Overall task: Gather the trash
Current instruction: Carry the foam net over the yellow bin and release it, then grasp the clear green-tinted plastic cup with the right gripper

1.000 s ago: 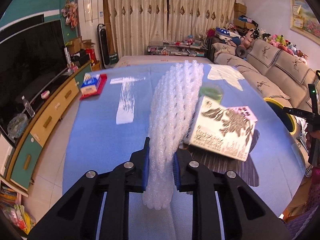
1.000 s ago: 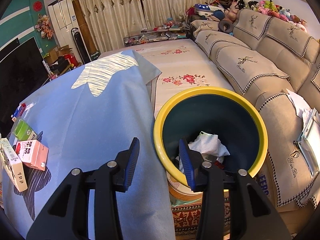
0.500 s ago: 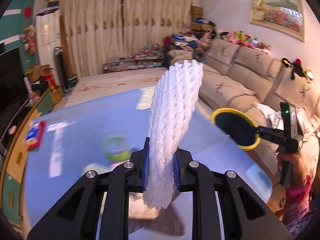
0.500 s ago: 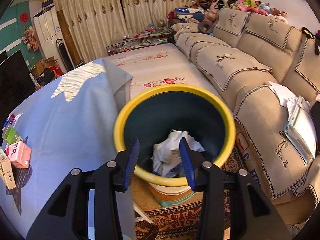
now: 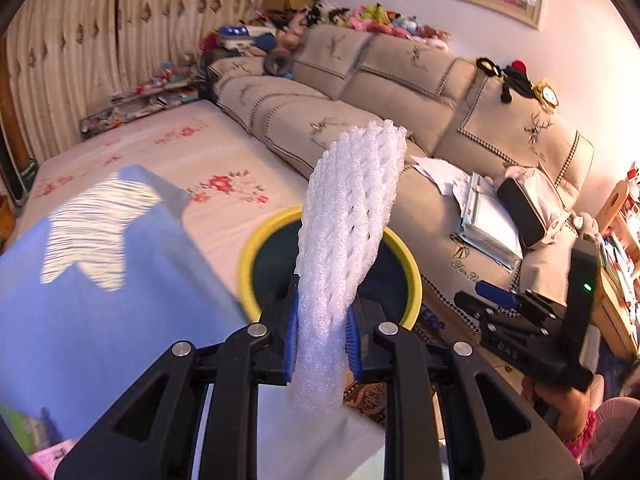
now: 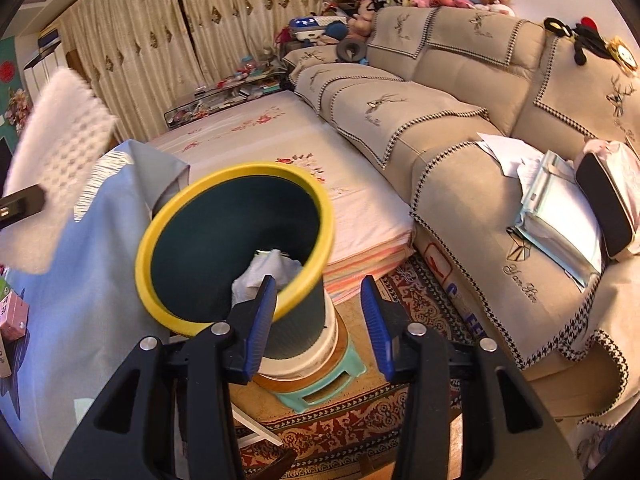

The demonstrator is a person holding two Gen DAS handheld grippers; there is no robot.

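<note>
Left hand-held gripper (image 5: 321, 344): clamped tight on a white foam net sleeve (image 5: 348, 240), blue pads pressing its lower part from both sides. Sleeve standing up and leaning slightly right, its lower end hanging below the pads, its top well above them. Seen from the left wrist, sleeve in front of the yellow-rimmed dark bin (image 5: 400, 268), hiding the middle of its mouth; whether directly over the opening, cannot tell. Same sleeve blurred at the left edge of the right wrist view (image 6: 60, 148), above the blue-covered worktop (image 6: 80, 320).

Right hand-held gripper (image 6: 320, 320): jaws part-way apart, nothing between the pads. Left pad in front of the bin's near rim, right pad over the patterned rug (image 6: 424, 300). Same gripper visible at the right of the left wrist view (image 5: 520, 320), held by a hand (image 5: 568, 404).

Bin (image 6: 236, 248) just off the right edge of the worktop, tilted toward the camera in this view, standing on a white base and a mint-green stool (image 6: 320, 384). Crumpled white paper (image 6: 268, 276) lying inside, near the bottom.

Beige sofa (image 6: 460, 120) beyond the bin, papers (image 6: 556, 212) piled on its seat. Pink carton (image 6: 14, 316) at the left, on the worktop.
</note>
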